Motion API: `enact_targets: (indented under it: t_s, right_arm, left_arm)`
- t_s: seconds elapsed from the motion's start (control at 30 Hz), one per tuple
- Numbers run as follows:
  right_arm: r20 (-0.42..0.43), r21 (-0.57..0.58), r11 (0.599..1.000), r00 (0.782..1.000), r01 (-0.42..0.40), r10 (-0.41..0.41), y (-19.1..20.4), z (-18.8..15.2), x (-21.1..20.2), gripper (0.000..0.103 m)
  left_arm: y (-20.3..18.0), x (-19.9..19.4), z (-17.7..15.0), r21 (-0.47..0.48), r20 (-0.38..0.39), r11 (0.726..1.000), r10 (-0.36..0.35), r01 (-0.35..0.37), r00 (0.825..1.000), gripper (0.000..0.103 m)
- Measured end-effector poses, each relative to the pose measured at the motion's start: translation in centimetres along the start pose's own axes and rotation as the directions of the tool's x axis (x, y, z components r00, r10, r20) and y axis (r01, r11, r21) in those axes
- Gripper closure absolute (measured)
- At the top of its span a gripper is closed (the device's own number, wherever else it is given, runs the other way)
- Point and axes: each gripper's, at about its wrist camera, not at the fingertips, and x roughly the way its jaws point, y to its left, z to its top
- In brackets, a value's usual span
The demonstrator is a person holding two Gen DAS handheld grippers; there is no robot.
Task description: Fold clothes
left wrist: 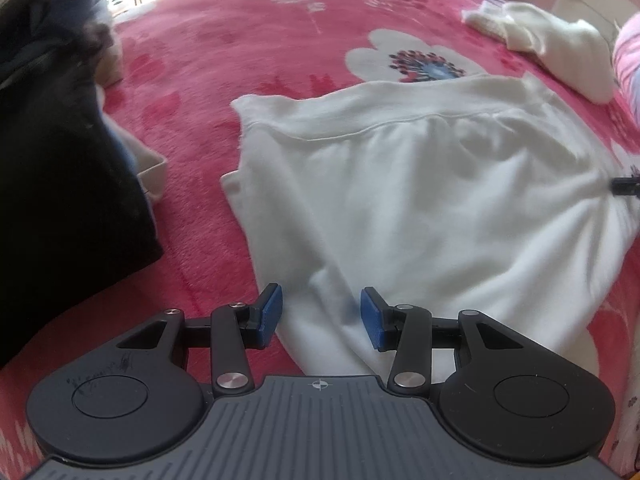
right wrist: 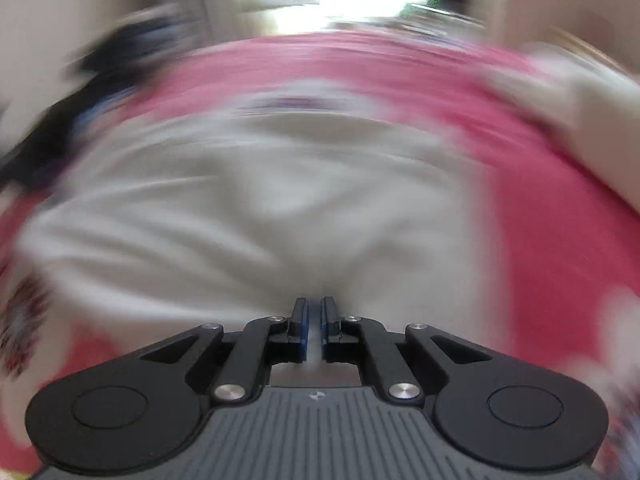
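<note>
White top (left wrist: 420,200) lies on the pink bed (left wrist: 240,60). Left gripper (left wrist: 321,312) spread over its hem; right gripper (right wrist: 314,320) pinches blurred cloth, right view smeared.

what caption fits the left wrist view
Left gripper open over a white garment spread on a red floral blanket.

Both wrist views steeply downward, close over one white garment (left wrist: 420,208).

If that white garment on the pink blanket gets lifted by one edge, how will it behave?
The white garment will probably drape and sag, since it already lies in soft wrinkles. It looks thick and fleecy, so likely not slippery. Pushed, it would probably bunch on the plush pink blanket rather than slide.
</note>
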Motion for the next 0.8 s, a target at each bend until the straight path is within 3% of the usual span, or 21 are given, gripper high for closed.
enact_targets:
  t_s: [0.07, 0.13, 0.17, 0.27, 0.33, 0.37, 0.43, 0.5, 0.57, 0.6, 0.67, 0.73, 0.8]
  right_arm:
    - [-0.017, 0.029, 0.992, 0.993, 0.119, -0.118, -1.9, -0.1, -0.9, 0.091]
    - [0.022, 0.064, 0.99, 0.991, 0.128, -0.129, -1.6, 0.9, -1.9, 0.091]
    - [0.067, 0.061, 0.993, 0.993, 0.098, -0.102, -0.5, 1.4, -2.2, 0.091]
    - [0.155, 0.041, 0.995, 0.985, -0.089, 0.082, 4.0, 3.3, -0.8, 0.091]
    - [0.144, -0.001, 0.986, 0.976, -0.165, 0.163, 6.5, 4.0, 1.5, 0.09]
    - [0.128, -0.017, 0.987, 0.979, -0.16, 0.161, 6.9, 4.0, 2.6, 0.091]
    - [0.114, 0.025, 0.994, 0.988, -0.103, 0.1, 4.8, 3.2, 4.0, 0.103]
    - [0.132, 0.119, 0.993, 0.991, 0.015, -0.031, 2.1, 3.3, 3.2, 0.103]
    - [0.135, 0.213, 0.965, 0.973, 0.154, -0.186, -0.4, 3.7, 2.2, 0.092]
    - [0.135, 0.247, 0.952, 0.967, 0.18, -0.218, -1.2, 4.0, 1.4, 0.091]
    - [0.147, 0.236, 0.958, 0.968, 0.163, -0.201, -0.7, 5.1, 0.2, 0.087]
    - [0.179, 0.138, 0.981, 0.971, 0.135, -0.159, 2.3, 6.2, -0.3, 0.083]
    - [0.212, -0.001, 0.999, 0.976, 0.04, -0.039, 7.1, 7.2, 0.0, 0.08]
  left_arm:
    - [0.2, 0.3, 0.1, -0.013, -0.003, 1.0, -0.005, 0.005, 1.0, 0.059]
    - [0.1, 0.4, 0.2, -0.006, -0.001, 1.0, -0.002, 0.002, 1.0, 0.058]
    - [0.0, 0.5, 0.3, 0.0, 0.0, 1.0, 0.001, -0.001, 1.0, 0.058]
    - [-0.1, 0.6, 0.3, -0.009, 0.001, 1.0, 0.011, -0.011, 1.0, 0.057]
    - [-0.1, 0.5, 0.2, -0.017, -0.001, 1.0, 0.019, -0.019, 1.0, 0.056]
    - [0.0, 0.5, 0.1, -0.023, -0.004, 0.999, 0.025, -0.025, 1.0, 0.053]
    - [0.7, 0.2, -0.2, -0.055, -0.005, 0.998, 0.026, -0.026, 1.0, 0.049]
    - [1.5, -0.2, -0.6, -0.095, -0.005, 0.995, 0.02, -0.021, 1.0, 0.049]
    - [2.5, -0.6, -0.8, -0.134, 0.001, 0.991, 0.012, -0.012, 1.0, 0.049]
    - [2.9, -0.7, -0.9, -0.149, 0.002, 0.989, 0.009, -0.009, 1.0, 0.049]
    - [3.5, -0.9, -0.9, -0.172, 0.004, 0.985, 0.001, 0.0, 1.0, 0.049]
    - [3.8, -1.0, -0.8, -0.177, 0.006, 0.984, 0.014, -0.013, 1.0, 0.049]
    - [4.1, -1.3, -0.9, -0.171, -0.001, 0.984, 0.047, -0.046, 0.999, 0.049]
